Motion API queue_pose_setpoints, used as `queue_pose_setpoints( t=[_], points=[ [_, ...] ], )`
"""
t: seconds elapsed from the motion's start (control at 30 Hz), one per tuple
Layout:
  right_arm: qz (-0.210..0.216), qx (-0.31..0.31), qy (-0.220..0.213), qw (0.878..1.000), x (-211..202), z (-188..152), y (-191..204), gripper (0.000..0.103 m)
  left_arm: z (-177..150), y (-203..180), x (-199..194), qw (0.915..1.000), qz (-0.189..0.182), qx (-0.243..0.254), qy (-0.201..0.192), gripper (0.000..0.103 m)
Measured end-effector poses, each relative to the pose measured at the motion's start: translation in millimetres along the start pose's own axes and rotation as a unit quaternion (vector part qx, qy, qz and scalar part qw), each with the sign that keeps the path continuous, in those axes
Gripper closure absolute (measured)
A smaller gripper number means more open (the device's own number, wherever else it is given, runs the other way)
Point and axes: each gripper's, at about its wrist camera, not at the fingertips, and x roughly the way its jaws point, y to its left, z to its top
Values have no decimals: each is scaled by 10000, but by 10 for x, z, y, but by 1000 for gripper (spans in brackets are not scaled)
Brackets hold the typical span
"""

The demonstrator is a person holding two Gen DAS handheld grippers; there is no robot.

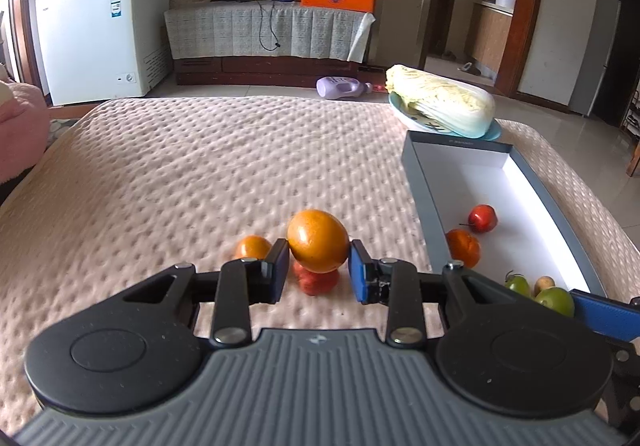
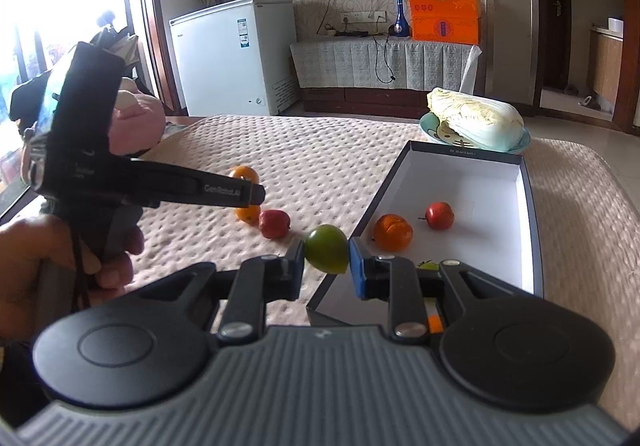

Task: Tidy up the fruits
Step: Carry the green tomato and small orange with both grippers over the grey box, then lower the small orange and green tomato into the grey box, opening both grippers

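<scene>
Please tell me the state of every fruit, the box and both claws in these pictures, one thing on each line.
left claw: shut on the orange fruit, lifted.
right claw: shut on the green fruit, held at the box edge.
box: open, no lid.
tangerine: resting inside the box.
red fruit: resting inside the box.
second red fruit: lying on the quilt.
</scene>
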Motion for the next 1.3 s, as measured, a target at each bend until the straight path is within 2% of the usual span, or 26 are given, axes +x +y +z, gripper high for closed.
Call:
queue_pose_setpoints(
  t=[1.3],
  points=[
    [-388, 146, -21, 9991, -227, -102, -355, 75, 75, -754, 236, 9972, -585, 458, -75, 66]
  ],
)
